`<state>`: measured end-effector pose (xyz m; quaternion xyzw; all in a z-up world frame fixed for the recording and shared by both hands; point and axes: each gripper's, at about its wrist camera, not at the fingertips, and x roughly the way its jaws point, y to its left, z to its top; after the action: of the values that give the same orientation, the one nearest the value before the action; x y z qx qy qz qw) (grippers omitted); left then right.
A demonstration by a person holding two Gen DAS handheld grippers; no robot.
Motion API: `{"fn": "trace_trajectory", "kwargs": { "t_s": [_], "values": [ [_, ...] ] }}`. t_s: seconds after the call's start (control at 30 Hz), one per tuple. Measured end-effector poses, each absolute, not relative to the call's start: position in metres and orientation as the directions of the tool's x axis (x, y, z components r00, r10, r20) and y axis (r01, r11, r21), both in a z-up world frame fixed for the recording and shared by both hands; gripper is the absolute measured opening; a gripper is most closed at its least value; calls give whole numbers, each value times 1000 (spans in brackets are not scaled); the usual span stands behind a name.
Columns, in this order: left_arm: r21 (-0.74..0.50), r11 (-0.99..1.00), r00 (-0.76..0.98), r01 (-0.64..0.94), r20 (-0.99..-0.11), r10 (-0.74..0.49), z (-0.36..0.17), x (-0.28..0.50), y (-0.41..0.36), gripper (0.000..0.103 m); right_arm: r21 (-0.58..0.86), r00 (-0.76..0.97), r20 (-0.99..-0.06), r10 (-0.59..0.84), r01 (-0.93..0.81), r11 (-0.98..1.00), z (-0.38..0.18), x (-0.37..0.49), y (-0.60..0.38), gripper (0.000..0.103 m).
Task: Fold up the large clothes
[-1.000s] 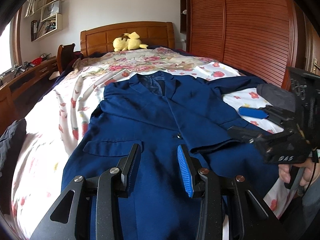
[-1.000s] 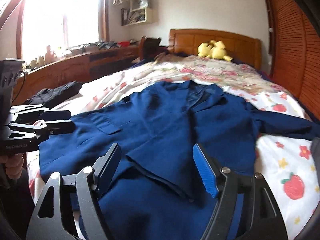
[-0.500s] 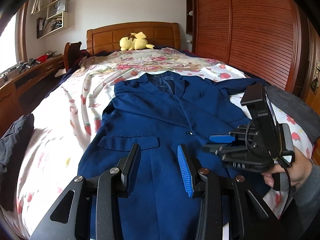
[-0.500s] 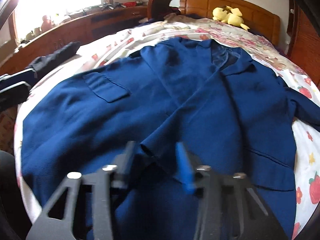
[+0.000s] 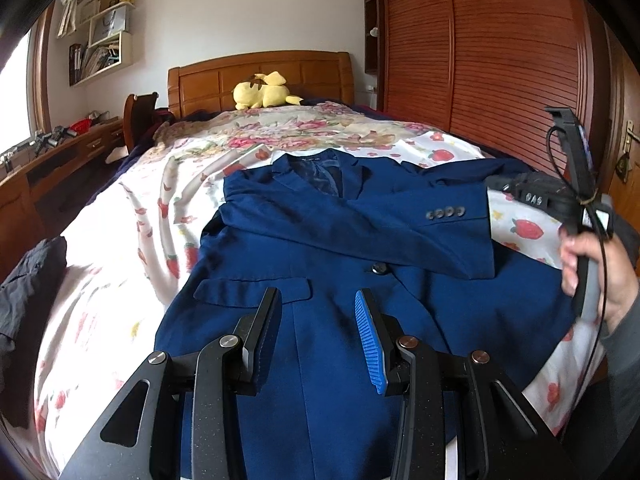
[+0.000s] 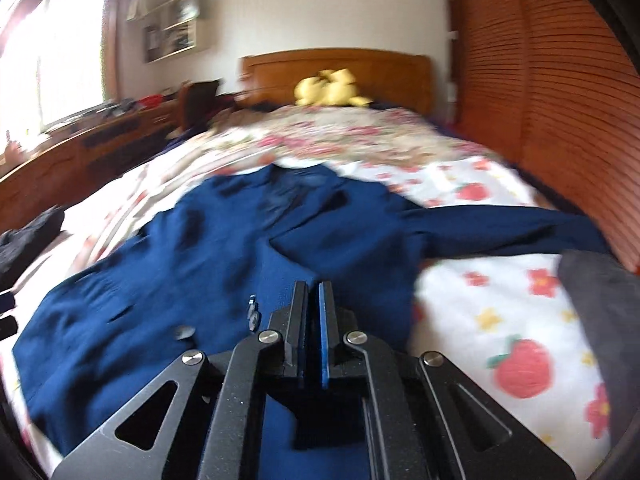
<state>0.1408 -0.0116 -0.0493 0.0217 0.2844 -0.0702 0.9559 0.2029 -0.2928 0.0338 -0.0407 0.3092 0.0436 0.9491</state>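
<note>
A large navy blue suit jacket (image 5: 320, 248) lies face up on the bed, collar toward the headboard. One sleeve (image 5: 400, 232) with cuff buttons is stretched across its chest toward the right. My left gripper (image 5: 318, 312) is open and empty, hovering above the jacket's lower front near a pocket flap. My right gripper (image 6: 314, 300) is shut on the sleeve's cuff (image 6: 256, 312) and holds it up over the jacket (image 6: 180, 264); it also shows at the right of the left wrist view (image 5: 500, 186). The other sleeve (image 6: 500, 228) lies out to the right.
The bed (image 5: 120, 240) has a floral and strawberry sheet. A yellow plush toy (image 5: 264, 94) sits by the wooden headboard. Dark clothing (image 5: 28, 280) lies at the bed's left edge, a grey garment (image 6: 600, 304) at the right. Wooden wardrobe doors (image 5: 500, 60) stand on the right, a desk (image 5: 52, 160) on the left.
My right gripper has closed on the sleeve cuff and pulled the sleeve to the right across the jacket's chest. The left gripper stayed open over the lower front.
</note>
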Motion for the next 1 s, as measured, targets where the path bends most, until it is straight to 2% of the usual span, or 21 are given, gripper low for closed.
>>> {"fn": "trace_trajectory", "kwargs": {
  "t_s": [0.07,0.13,0.2,0.37,0.47,0.67,1.0],
  "values": [
    [-1,989,825,149,-551,-125,-51,142,-12,44,-64,818,-575,13,-60,996,39,203,-304,7],
    [-14,989,825,149,-550,-132,-52,144,-12,46,-51,819,-574,20,-59,997,43,203,-311,31],
    [-25,988,823,152,-550,-140,-52,145,-12,47,-29,822,-568,53,-84,996,44,202,-310,39],
    [-11,988,822,152,-554,-133,-54,150,-19,50,-42,778,-617,123,-188,981,24,206,-296,42],
    [0,989,824,151,-553,-126,-55,151,-23,51,-32,710,-684,167,-258,966,0,214,-286,42],
    [13,989,808,150,-578,-115,-59,158,-26,51,12,538,-827,165,-276,961,-59,237,-286,42],
    [50,987,817,150,-569,-95,-48,176,-31,51,33,532,-827,181,-275,961,-56,233,-291,42]
  ]
}}
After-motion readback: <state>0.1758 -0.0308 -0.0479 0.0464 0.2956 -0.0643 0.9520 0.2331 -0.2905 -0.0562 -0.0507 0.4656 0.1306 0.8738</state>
